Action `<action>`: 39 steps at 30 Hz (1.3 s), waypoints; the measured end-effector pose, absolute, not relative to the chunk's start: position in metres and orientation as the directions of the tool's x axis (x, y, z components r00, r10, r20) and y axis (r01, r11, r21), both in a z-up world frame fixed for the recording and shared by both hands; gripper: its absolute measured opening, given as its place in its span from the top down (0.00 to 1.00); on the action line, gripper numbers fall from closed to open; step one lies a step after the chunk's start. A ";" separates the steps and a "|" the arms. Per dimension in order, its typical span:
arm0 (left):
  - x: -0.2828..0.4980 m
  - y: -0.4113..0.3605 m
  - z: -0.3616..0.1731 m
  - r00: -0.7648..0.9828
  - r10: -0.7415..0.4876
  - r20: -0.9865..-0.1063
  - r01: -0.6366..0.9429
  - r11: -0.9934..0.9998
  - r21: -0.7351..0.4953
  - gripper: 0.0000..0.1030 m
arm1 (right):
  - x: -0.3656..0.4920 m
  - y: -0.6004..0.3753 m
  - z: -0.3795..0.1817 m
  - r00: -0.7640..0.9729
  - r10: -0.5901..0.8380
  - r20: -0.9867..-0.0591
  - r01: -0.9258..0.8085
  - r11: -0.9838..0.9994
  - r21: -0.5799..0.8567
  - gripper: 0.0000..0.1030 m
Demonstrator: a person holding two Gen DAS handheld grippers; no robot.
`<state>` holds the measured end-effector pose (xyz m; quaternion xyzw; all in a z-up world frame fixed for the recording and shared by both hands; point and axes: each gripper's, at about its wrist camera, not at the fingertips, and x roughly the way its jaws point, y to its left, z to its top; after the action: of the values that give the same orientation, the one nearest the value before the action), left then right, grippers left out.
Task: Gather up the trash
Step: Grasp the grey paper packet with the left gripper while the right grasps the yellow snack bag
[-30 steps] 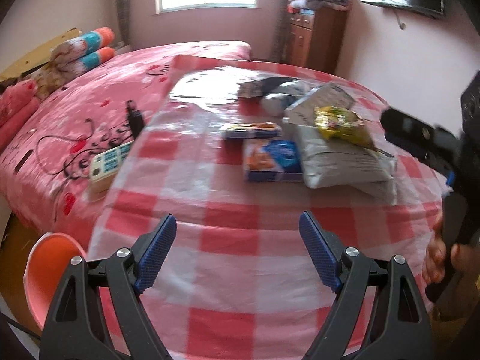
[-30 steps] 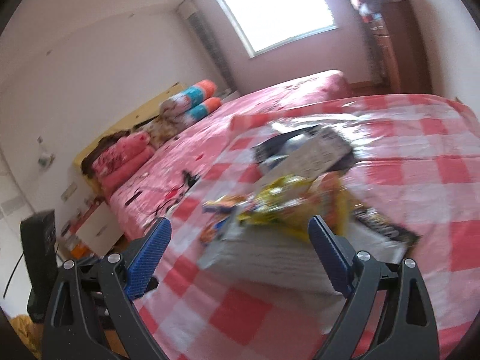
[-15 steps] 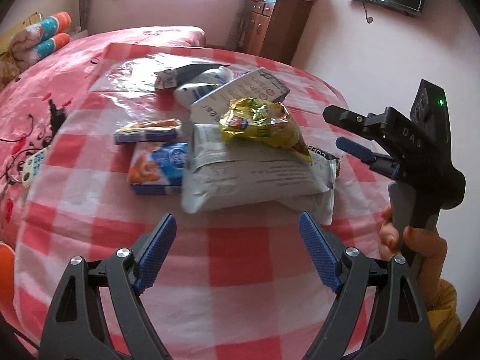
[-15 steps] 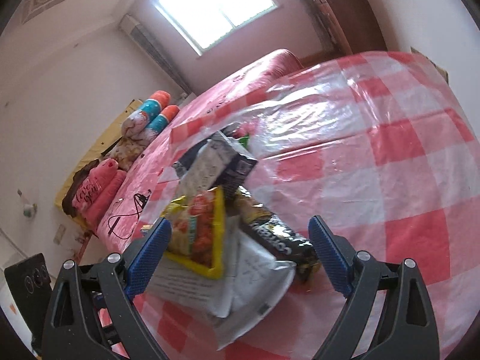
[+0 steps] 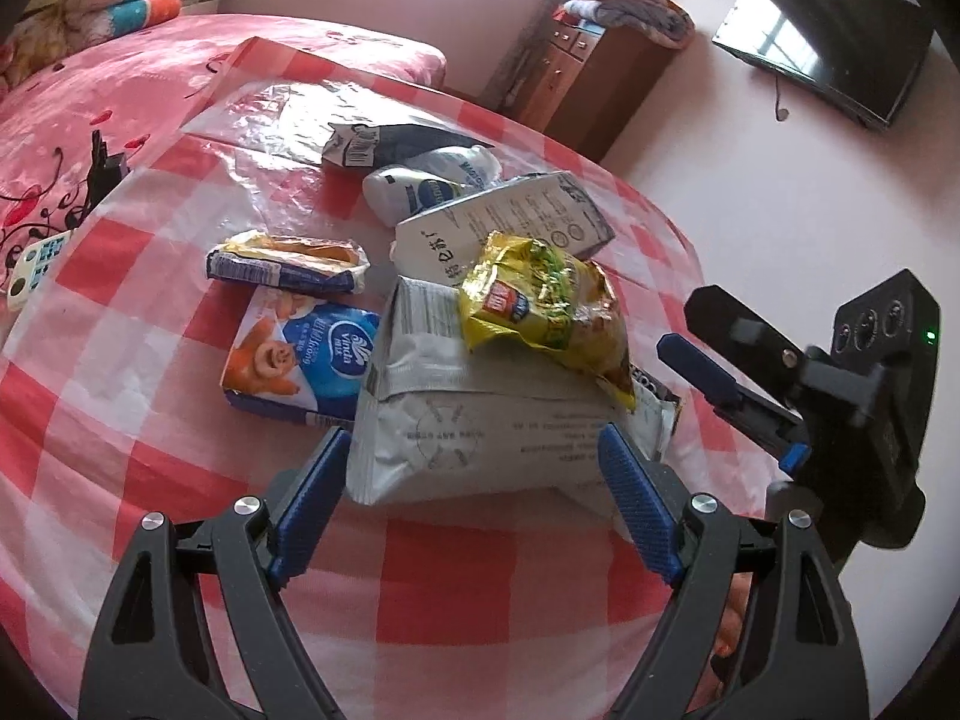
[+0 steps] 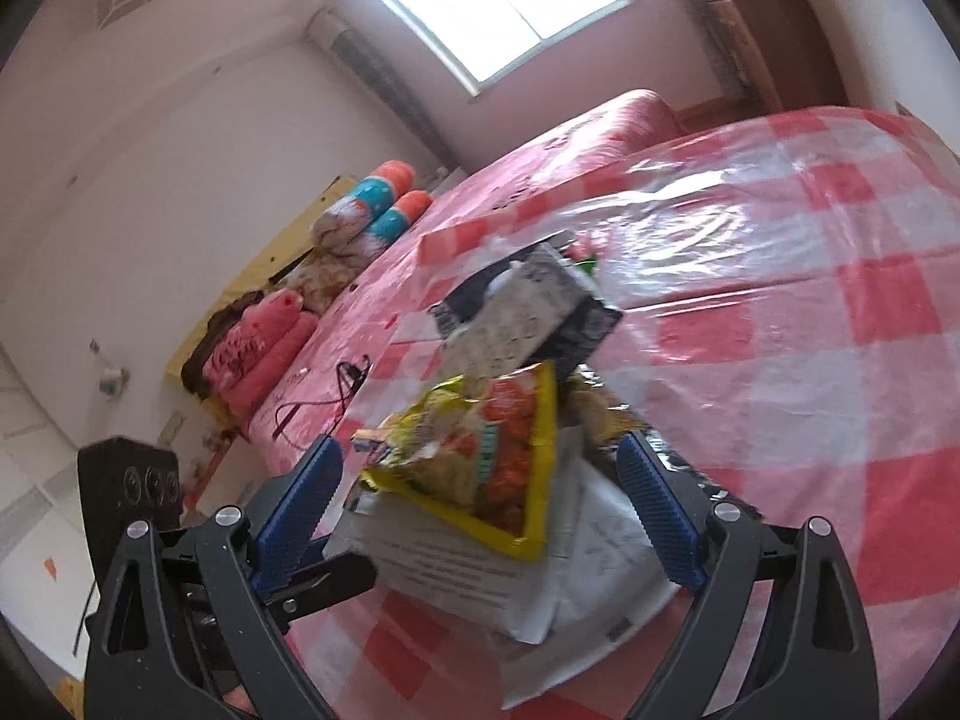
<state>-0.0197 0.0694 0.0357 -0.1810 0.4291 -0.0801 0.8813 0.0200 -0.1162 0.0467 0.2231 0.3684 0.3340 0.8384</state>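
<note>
Progress: I am judging nothing collected yet; all the trash is lying on the tabletop (image 5: 456, 576).
Left gripper (image 5: 474, 504): jaws spread, holding nothing, facing the grey pouch (image 5: 480, 420).
Right gripper (image 6: 480, 510): jaws spread, bracketing the yellow snack bag (image 6: 480, 456).
Orientation: the pouch's long axis is running crosswise to my left jaws.

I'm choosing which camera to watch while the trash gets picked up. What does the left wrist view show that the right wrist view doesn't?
Only the left wrist view shows the blue tissue pack, the bread wrapper and the wall TV.

Only the right wrist view shows the ceiling and the pink bedding stacked at the headboard.

Both show the yellow snack bag lying on the grey pouch, the milk carton, and the checkered tablecloth.
</note>
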 end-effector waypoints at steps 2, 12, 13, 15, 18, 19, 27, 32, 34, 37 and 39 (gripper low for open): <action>-0.017 0.071 0.034 0.615 -0.296 -0.731 -0.026 0.919 -0.394 0.22 | 0.019 -0.110 0.046 0.491 0.736 -0.466 -0.411 0.667 0.621 0.11; -0.012 0.076 0.028 0.609 -0.304 -0.733 -0.052 0.906 -0.420 0.33 | 0.029 -0.089 0.039 0.461 0.736 -0.496 -0.415 0.673 0.613 0.11; -0.012 0.075 0.027 0.607 -0.306 -0.733 -0.051 0.906 -0.420 0.34 | 0.032 -0.087 0.038 0.459 0.735 -0.498 -0.414 0.674 0.612 0.11; -0.011 0.075 0.027 0.609 -0.307 -0.731 -0.048 0.906 -0.421 0.35 | 0.033 -0.084 0.037 0.456 0.737 -0.499 -0.415 0.672 0.614 0.11; -0.011 0.075 0.026 0.609 -0.317 -0.727 -0.040 0.903 -0.427 0.43 | 0.034 -0.082 0.036 0.463 0.733 -0.498 -0.414 0.676 0.610 0.11; -0.012 0.075 0.027 0.612 -0.316 -0.725 -0.039 0.904 -0.426 0.45 | 0.034 -0.083 0.037 0.465 0.731 -0.499 -0.415 0.678 0.607 0.13; -0.017 0.072 0.028 0.612 -0.320 -0.723 -0.028 0.905 -0.424 0.59 | 0.034 -0.071 0.036 0.490 0.681 -0.544 -0.423 0.731 0.535 0.36; -0.024 0.053 0.027 0.580 -0.357 -0.732 0.042 0.911 -0.410 0.60 | 0.028 -0.078 0.038 0.532 0.658 -0.533 -0.423 0.752 0.506 0.47; -0.028 0.043 0.027 0.562 -0.373 -0.738 0.080 0.913 -0.401 0.60 | 0.028 -0.083 0.038 0.542 0.654 -0.527 -0.416 0.754 0.509 0.50; -0.035 0.029 0.027 0.535 -0.394 -0.748 0.139 0.913 -0.383 0.60 | 0.028 -0.094 0.038 0.568 0.640 -0.517 -0.392 0.763 0.514 0.52; -0.040 0.023 0.030 0.522 -0.392 -0.758 0.174 0.918 -0.356 0.60 | 0.029 -0.104 0.038 0.582 0.636 -0.507 -0.366 0.762 0.534 0.53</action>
<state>-0.0400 0.0234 0.0296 -0.1184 0.4608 -0.1639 0.8641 0.0293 -0.1042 0.0380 0.1898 0.3549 0.2882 0.8689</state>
